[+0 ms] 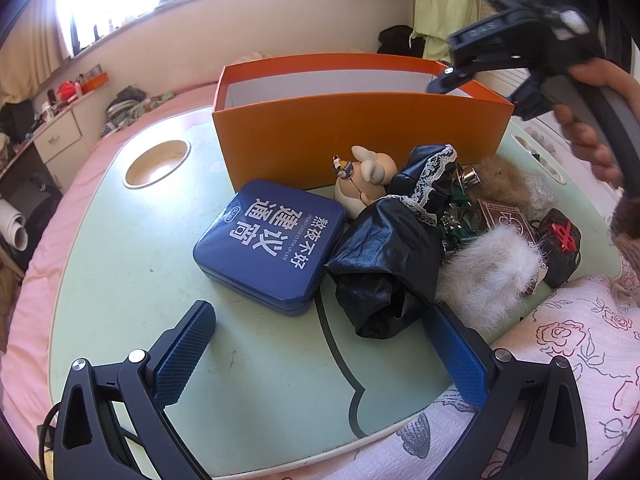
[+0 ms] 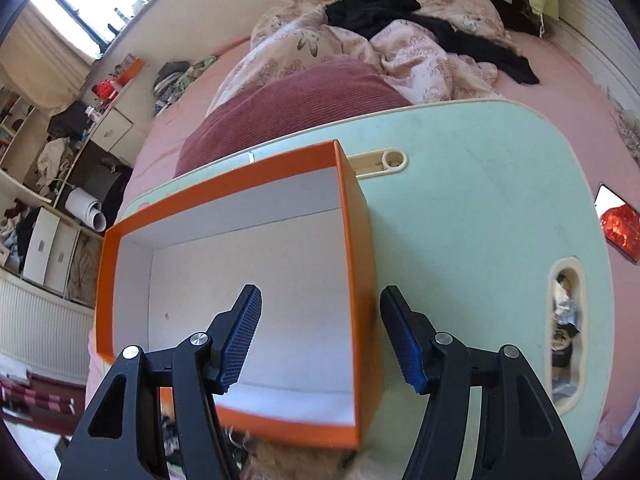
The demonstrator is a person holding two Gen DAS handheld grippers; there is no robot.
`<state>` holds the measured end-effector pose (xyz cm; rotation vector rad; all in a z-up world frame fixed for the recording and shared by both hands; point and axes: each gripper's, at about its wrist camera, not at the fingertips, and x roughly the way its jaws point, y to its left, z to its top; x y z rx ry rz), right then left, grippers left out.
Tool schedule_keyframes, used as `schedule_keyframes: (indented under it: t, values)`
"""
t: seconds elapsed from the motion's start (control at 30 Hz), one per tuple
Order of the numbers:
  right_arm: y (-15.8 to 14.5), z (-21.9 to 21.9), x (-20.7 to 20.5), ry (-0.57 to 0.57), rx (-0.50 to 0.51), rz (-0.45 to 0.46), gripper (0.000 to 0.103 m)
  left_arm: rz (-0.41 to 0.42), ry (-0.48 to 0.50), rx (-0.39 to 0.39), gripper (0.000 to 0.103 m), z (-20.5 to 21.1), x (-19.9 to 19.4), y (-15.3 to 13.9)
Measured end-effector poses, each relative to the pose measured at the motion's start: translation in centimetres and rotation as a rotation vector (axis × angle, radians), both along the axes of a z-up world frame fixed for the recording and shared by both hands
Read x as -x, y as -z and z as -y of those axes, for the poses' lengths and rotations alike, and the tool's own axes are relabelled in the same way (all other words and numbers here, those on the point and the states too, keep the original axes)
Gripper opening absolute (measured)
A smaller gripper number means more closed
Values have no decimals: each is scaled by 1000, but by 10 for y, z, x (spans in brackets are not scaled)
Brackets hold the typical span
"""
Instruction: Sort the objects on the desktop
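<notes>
An orange box (image 1: 352, 136) with a white, empty inside (image 2: 256, 280) stands on a pale green lap table (image 1: 152, 264). In front of it lie a blue tin (image 1: 272, 246), a small pig figure (image 1: 366, 180), a black lace-trimmed cloth (image 1: 396, 248), a white fur piece (image 1: 488, 276), a brown fur piece (image 1: 504, 180), a card box (image 1: 500, 216) and a black block with a red mark (image 1: 560, 244). My left gripper (image 1: 320, 356) is open and empty, low in front of the tin and cloth. My right gripper (image 2: 320, 336) is open and empty above the box's right wall; it also shows in the left wrist view (image 1: 456, 76).
The table sits on a pink bed (image 2: 552, 64) with rumpled bedding and dark clothes (image 2: 400, 20). A round cup recess (image 1: 157, 163) is at the table's left and a slot (image 2: 566, 332) at its right. A red packet (image 2: 620, 228) lies on the bed. Shelves and drawers (image 2: 52, 248) stand at left.
</notes>
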<state>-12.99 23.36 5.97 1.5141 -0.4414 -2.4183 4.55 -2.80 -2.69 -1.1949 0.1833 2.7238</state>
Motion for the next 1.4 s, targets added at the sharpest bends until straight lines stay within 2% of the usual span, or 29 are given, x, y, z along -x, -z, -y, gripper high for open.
schedule_keyframes:
  t: [0.17, 0.2, 0.27, 0.33, 0.43, 0.53, 0.63, 0.7, 0.77, 0.83, 0.97, 1.4]
  values:
    - [-38, -23, -59, -5, -65, -255, 63, 0, 0, 0, 103, 0, 0, 0]
    - [-42, -26, -72, -25, -69, -295, 66, 0, 0, 0, 103, 0, 0, 0]
    - [-43, -36, -106, -90, -75, -358, 74, 0, 0, 0, 103, 0, 0, 0]
    - [-35, -45, -135, -139, -77, -390, 76, 0, 0, 0, 103, 0, 0, 0]
    - [-9, -58, -172, -210, -71, -393, 76, 0, 0, 0, 103, 0, 0, 0]
    - [23, -63, -191, -277, -80, -359, 76, 1, 0, 0, 103, 0, 0, 0]
    - [48, -57, -198, -321, -152, -316, 77, 1, 1, 3, 103, 2, 3, 1]
    - [52, -45, -204, -330, -259, -370, 86, 3, 1, 2, 103, 2, 4, 2]
    - [54, -40, -204, -318, -283, -388, 90, 3, 2, 2, 103, 2, 4, 3]
    - [57, -40, -200, -296, -295, -393, 102, 3, 2, 3, 103, 1, 5, 3]
    - [61, -43, -197, -275, -289, -431, 103, 5, 1, 1, 103, 2, 3, 3]
    - [61, -39, -197, -269, -294, -454, 103, 11, 2, -6, 103, 5, 3, 7]
